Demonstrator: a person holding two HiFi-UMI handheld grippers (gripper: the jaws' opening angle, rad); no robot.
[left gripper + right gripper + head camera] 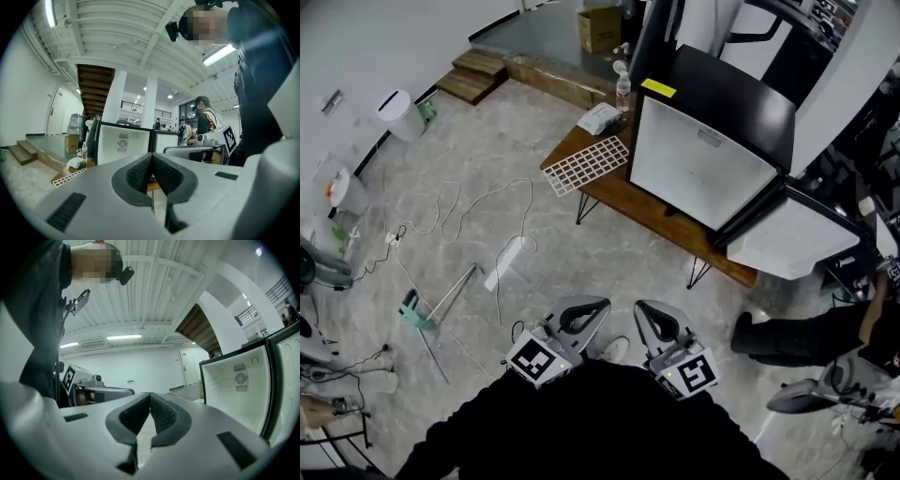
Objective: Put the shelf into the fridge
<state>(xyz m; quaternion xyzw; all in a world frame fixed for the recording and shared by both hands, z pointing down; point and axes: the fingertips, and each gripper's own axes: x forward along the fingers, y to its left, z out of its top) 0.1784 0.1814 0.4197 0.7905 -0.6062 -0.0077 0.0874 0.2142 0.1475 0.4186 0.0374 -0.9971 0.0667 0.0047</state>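
Observation:
A white wire shelf (pixel 587 164) lies flat on the left end of a low wooden table (pixel 623 197), beside a small black fridge (pixel 703 150) that stands on the table with its door (pixel 792 239) swung open and its white inside bare. In the left gripper view the fridge (pixel 124 140) and the shelf (pixel 68 176) show ahead. The fridge's open cavity (pixel 239 380) fills the right of the right gripper view. Both grippers are held close to my body, far from the table: left gripper (pixel 598 307) and right gripper (pixel 641 307) are shut and empty, pads (pixel 140 173) (pixel 161 416) touching.
A water bottle (pixel 622 92) and a folded white cloth (pixel 599 118) sit on the table behind the shelf. Cables (pixel 487 211) and a teal-based tool (pixel 417 314) lie on the marble floor. A seated person (pixel 825 333) is at the right; wooden steps (pixel 473 75) lie far left.

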